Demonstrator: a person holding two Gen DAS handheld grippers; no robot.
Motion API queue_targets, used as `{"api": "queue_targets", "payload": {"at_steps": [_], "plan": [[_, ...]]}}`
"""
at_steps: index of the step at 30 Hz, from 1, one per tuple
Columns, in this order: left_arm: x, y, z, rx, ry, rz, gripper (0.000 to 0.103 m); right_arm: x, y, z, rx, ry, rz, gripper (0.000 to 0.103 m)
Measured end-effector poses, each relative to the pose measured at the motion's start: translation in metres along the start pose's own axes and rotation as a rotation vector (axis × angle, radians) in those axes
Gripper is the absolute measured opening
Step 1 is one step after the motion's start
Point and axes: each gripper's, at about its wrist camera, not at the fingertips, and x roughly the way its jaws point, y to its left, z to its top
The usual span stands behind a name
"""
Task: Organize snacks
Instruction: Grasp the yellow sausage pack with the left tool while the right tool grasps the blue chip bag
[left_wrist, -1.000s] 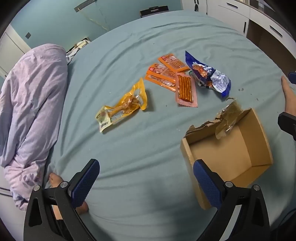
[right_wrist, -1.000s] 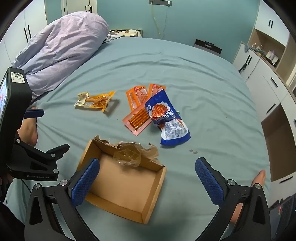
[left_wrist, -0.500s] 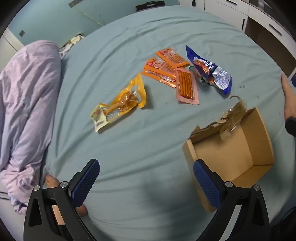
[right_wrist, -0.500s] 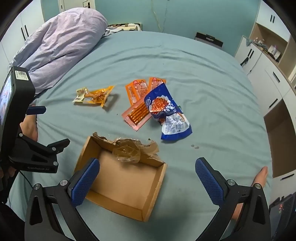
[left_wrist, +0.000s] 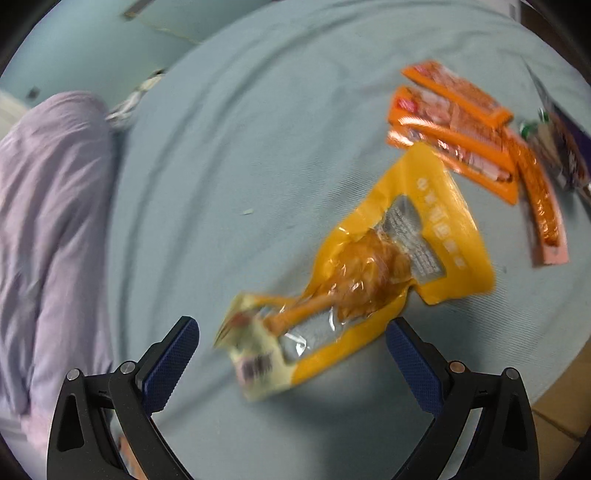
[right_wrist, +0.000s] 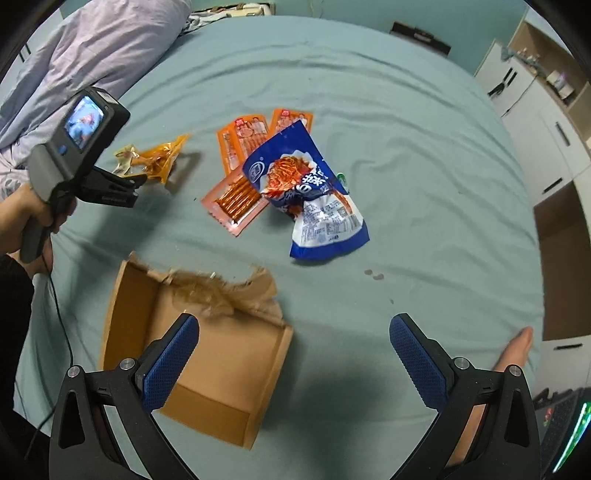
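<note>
A yellow chicken-leg snack pack (left_wrist: 362, 280) lies on the teal bed sheet (left_wrist: 258, 147). My left gripper (left_wrist: 291, 354) is open, low over the pack's near end, which lies between the fingers. The pack also shows in the right wrist view (right_wrist: 155, 158). Two orange packs (right_wrist: 258, 136), a pink sausage-stick pack (right_wrist: 236, 199) and a blue bag (right_wrist: 310, 199) lie in a cluster. My right gripper (right_wrist: 295, 354) is open and empty above the near right part of an open cardboard box (right_wrist: 192, 354).
A lilac duvet (right_wrist: 92, 51) is heaped at the far left of the bed. White cupboards (right_wrist: 535, 92) stand to the right. The person's bare foot (right_wrist: 517, 343) rests on the bed's right edge. The box has a torn flap with tape (right_wrist: 221, 291).
My left gripper has moved forward and down to the yellow pack, which now fills its view. My right gripper has crept slightly forward over the box.
</note>
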Motion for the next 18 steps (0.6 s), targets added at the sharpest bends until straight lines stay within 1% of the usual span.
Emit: {"api": "queue_targets", "payload": {"at_steps": [2,4,5,6,7,8,9,10,11,12,13,14,15,16,17,18], "plan": [[0.014,0.000,0.003,0.021,0.016,-0.026,0.103,0.014,-0.005,0.014,-0.020,-0.006,0.012,0.103],[0.014,0.007,0.005,-0.016,-0.031,-0.069,0.103,0.035,-0.007,0.034,-0.056,-0.017,0.015,0.103],[0.013,0.010,0.004,-0.032,-0.037,-0.089,0.099,0.048,-0.007,0.047,-0.080,-0.019,0.015,0.103],[0.013,0.014,0.003,-0.055,-0.029,-0.140,0.084,0.059,-0.007,0.054,-0.098,-0.021,0.016,0.103],[0.011,0.015,0.002,-0.068,-0.029,-0.177,0.056,0.070,-0.006,0.061,-0.115,-0.015,0.019,0.103],[0.006,0.016,-0.002,-0.079,-0.029,-0.248,0.031,0.081,-0.004,0.069,-0.135,-0.009,0.023,0.103],[0.002,0.016,-0.004,-0.084,-0.014,-0.298,0.027,0.095,0.000,0.078,-0.165,0.006,0.028,0.103],[-0.003,0.015,-0.007,-0.089,-0.002,-0.327,0.016,0.108,0.000,0.083,-0.189,0.022,0.027,0.103],[-0.013,0.015,-0.012,-0.093,-0.001,-0.355,0.012,0.124,0.002,0.089,-0.218,0.049,0.014,0.099],[-0.029,0.016,-0.017,-0.097,-0.011,-0.387,0.010,0.136,0.003,0.094,-0.232,0.069,0.000,0.092],[-0.043,0.016,-0.020,-0.092,-0.025,-0.403,0.010,0.144,0.002,0.097,-0.228,0.090,-0.003,0.065],[-0.067,0.018,-0.027,-0.091,-0.051,-0.425,0.010,0.154,-0.001,0.100,-0.211,0.120,-0.007,0.059],[-0.083,0.018,-0.031,-0.091,-0.069,-0.446,0.009,0.157,-0.004,0.100,-0.192,0.128,-0.003,0.057],[-0.107,0.018,-0.036,-0.091,-0.096,-0.483,0.009,0.155,-0.004,0.098,-0.194,0.122,-0.003,0.053],[-0.121,0.018,-0.036,-0.092,-0.110,-0.501,0.009,0.152,-0.003,0.094,-0.207,0.113,-0.007,0.047],[-0.145,0.015,-0.041,-0.097,-0.123,-0.542,0.009,0.147,-0.004,0.091,-0.208,0.108,-0.009,0.042]]}}
